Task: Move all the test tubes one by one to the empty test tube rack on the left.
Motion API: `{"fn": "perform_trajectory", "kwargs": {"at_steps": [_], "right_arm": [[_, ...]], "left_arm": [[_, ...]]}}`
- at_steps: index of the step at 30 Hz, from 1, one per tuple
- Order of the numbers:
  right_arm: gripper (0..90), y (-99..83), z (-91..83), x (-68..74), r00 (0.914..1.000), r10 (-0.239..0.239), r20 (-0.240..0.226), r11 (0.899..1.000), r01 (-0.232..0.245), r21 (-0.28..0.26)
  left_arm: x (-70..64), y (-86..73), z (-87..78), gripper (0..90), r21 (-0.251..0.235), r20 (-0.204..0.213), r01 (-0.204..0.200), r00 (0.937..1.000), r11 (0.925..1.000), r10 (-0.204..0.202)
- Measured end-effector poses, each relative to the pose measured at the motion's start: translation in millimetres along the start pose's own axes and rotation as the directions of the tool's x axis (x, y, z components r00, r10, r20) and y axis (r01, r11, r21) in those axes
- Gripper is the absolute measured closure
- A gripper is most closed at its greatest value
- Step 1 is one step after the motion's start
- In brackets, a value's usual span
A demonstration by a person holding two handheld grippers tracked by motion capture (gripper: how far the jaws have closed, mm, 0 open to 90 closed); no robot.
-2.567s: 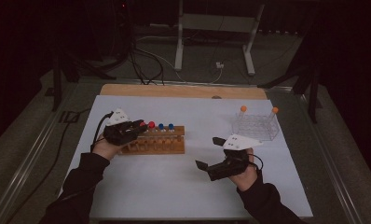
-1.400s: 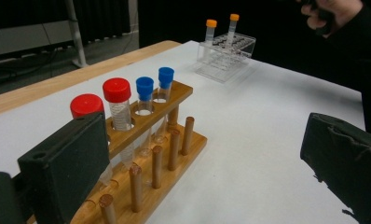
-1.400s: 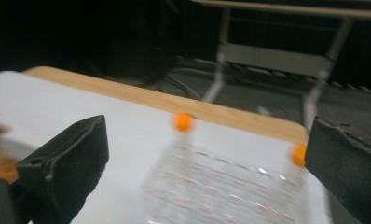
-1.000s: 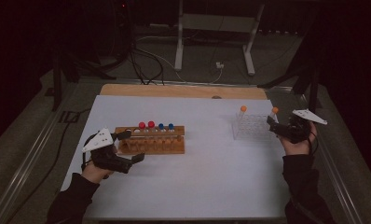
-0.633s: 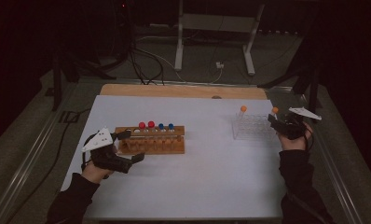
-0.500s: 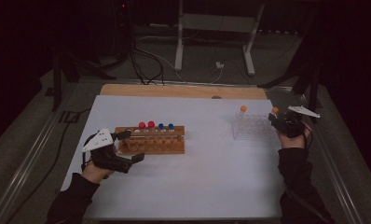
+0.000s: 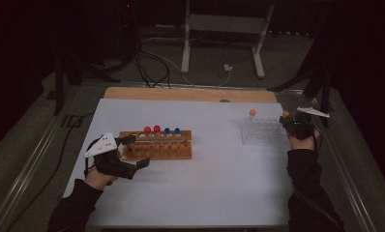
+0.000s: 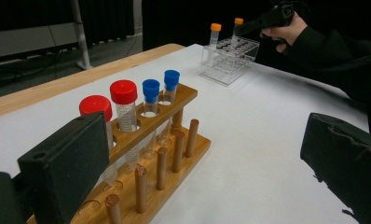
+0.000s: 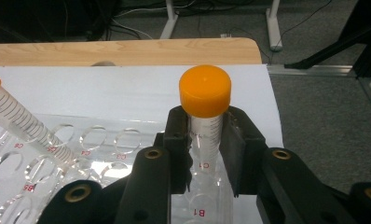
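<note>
On white table (image 7: 214, 188), wooden rack (image 7: 157, 145) sits by my L gripper (image 7: 132, 152), jaws wide, holding nothing. Clear rack (image 7: 263, 131) at far R edge. My R gripper (image 9: 206, 144) is clamped on orange-cap tube (image 9: 205, 100) over a corner hole. Risk: tube tilted or off-centre vs hole, jams, tips light rack.

An orange-capped clear graduated tube (image 9: 205, 112) stands upright at frame centre, over the clear rack (image 9: 104, 140).
</note>
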State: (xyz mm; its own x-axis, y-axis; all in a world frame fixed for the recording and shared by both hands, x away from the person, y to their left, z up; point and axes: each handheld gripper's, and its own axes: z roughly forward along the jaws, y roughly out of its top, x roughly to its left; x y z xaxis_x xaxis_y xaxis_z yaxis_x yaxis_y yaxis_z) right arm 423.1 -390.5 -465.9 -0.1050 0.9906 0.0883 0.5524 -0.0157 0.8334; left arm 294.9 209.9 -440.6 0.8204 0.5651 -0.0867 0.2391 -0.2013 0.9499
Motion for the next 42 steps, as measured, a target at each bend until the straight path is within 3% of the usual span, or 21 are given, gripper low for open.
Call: {"fn": "perform_trajectory", "kwargs": {"at_steps": [8, 15, 19, 27, 34, 42], "right_arm": [[73.6, 2.1, -3.6, 1.6, 0.9996, -0.024, 0.014, 1.0, 0.025, -0.004], [74.1, 9.3, -12.1, 2.6, 0.9991, -0.039, 0.019, 0.999, 0.039, -0.038], [74.2, 15.8, -20.9, -0.1, 0.9998, -0.017, 0.002, 0.997, 0.018, -0.072], [74.3, 33.3, -48.4, 4.0, 0.9988, -0.049, -0.007, 0.989, 0.047, -0.143], [74.3, 35.1, -68.0, 24.4, 0.9912, -0.112, -0.07, 0.981, 0.099, -0.168], [74.3, 25.7, -82.2, 51.3, 0.972, -0.168, -0.164, 0.976, 0.141, -0.163]], "left_arm": [[0.0, -0.1, 0.2, 2.1, 0.003, 0.003, 0.0, 1.0, 1.0, 0.0], [0.0, 0.3, 0.4, 2.1, 0.002, 0.004, 0.002, 1.0, 1.0, -0.002], [-0.1, 0.5, -0.1, 2.1, 0.002, 0.006, 0.003, 1.0, 1.0, -0.003], [-0.4, 1.4, 0.3, 2.1, 0.007, 0.015, 0.004, 0.9999, 1.0, -0.004], [-2.3, 1.9, 1.0, 2.1, 0.016, 0.026, 0.002, 0.9996, 0.9999, -0.002], [-2.8, 2.7, 0.7, 2.1, 0.022, 0.031, -0.001, 0.9995, 0.9998, 0.001]]}}
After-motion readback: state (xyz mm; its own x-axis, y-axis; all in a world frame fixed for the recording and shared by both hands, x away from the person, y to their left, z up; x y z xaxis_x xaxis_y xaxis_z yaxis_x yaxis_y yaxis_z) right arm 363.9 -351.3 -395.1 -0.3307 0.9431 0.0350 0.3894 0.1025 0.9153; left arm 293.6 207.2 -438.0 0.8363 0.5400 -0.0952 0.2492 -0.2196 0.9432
